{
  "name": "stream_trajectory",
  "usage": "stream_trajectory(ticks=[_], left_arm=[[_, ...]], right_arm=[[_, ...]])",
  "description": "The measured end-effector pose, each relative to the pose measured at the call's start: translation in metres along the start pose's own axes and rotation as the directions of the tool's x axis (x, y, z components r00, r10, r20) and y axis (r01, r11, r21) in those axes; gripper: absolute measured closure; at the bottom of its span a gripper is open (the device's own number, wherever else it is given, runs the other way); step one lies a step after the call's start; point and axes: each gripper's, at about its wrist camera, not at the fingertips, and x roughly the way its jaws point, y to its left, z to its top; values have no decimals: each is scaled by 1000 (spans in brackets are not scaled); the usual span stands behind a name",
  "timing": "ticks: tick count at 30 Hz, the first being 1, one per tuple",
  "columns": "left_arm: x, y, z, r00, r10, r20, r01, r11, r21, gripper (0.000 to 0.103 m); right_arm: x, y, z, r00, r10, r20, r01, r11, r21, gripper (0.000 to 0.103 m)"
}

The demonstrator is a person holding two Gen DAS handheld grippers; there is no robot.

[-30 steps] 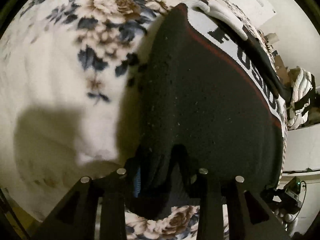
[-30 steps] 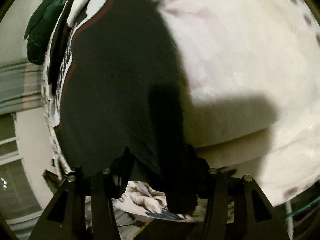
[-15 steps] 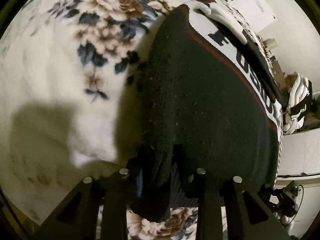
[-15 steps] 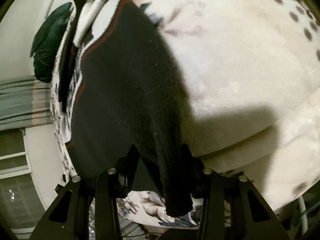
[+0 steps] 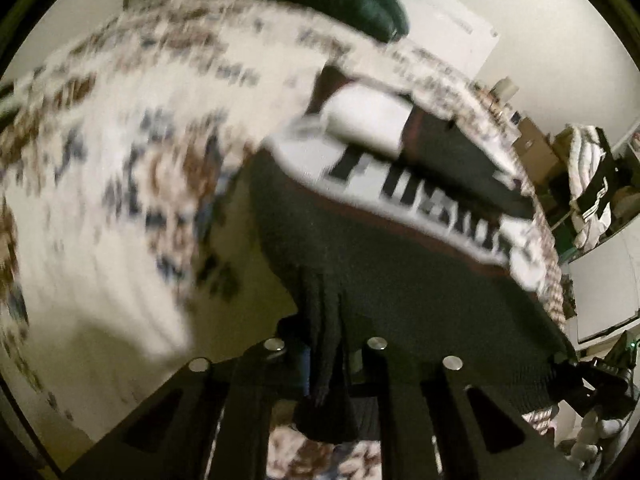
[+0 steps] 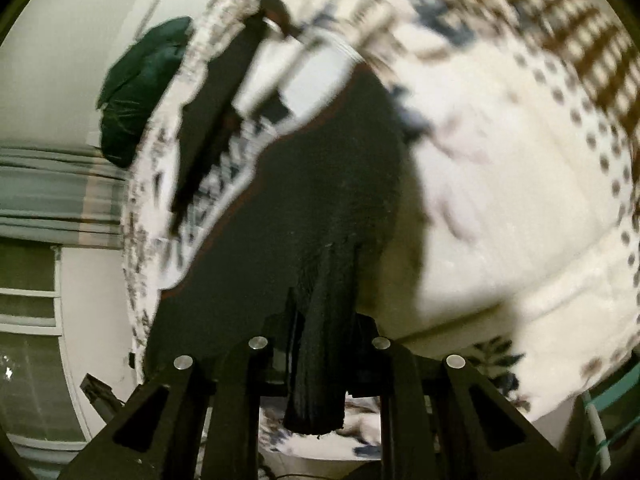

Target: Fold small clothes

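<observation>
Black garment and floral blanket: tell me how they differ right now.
The black garment is dark with a white lettered band; the floral blanket is pale with a flower print. The garment is pinched at its near edge by the left gripper and right gripper; the blanket lies spread beneath, ungripped. Both are soft fabric.

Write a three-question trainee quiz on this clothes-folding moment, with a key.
1. True or false: the left tool is shut on the black garment.
2. What does the right tool grip? A) the green cushion B) the black garment's edge C) nothing
3. Fill in: the garment lies on a ___ blanket.

Key: 1 true; 2 B; 3 floral. The green cushion sits untouched at the bed's far end.
</observation>
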Motion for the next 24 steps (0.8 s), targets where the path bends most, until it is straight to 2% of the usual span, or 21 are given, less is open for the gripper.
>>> stream_trajectory(ticks=[3, 8, 12, 16, 20, 24], left_arm=[[-9, -13, 35, 999, -24, 41, 25, 1000, -19, 96], [-5, -25, 93, 994, -46, 95, 56, 993, -106, 96], [1, -35, 138, 987, -50, 149, 74, 985, -157, 96], [13, -51, 184, 975, -68, 210, 101, 983, -152, 96], [44, -61, 238, 967, -82, 240, 118, 983, -141, 96], [93, -63, 285, 972, -63, 225, 96, 986, -139, 96]], right_arm=[[-21, 24, 19, 998, 45, 36, -44, 999, -25, 85], [-36, 63, 64, 990, 114, 81, -111, 993, -50, 86], [-36, 99, 118, 986, 135, 103, -124, 987, -104, 87], [-34, 134, 173, 981, 150, 123, -130, 978, -161, 87], [-18, 168, 231, 979, 146, 142, -117, 973, -197, 87], [18, 200, 296, 979, 103, 178, -63, 975, -215, 87]])
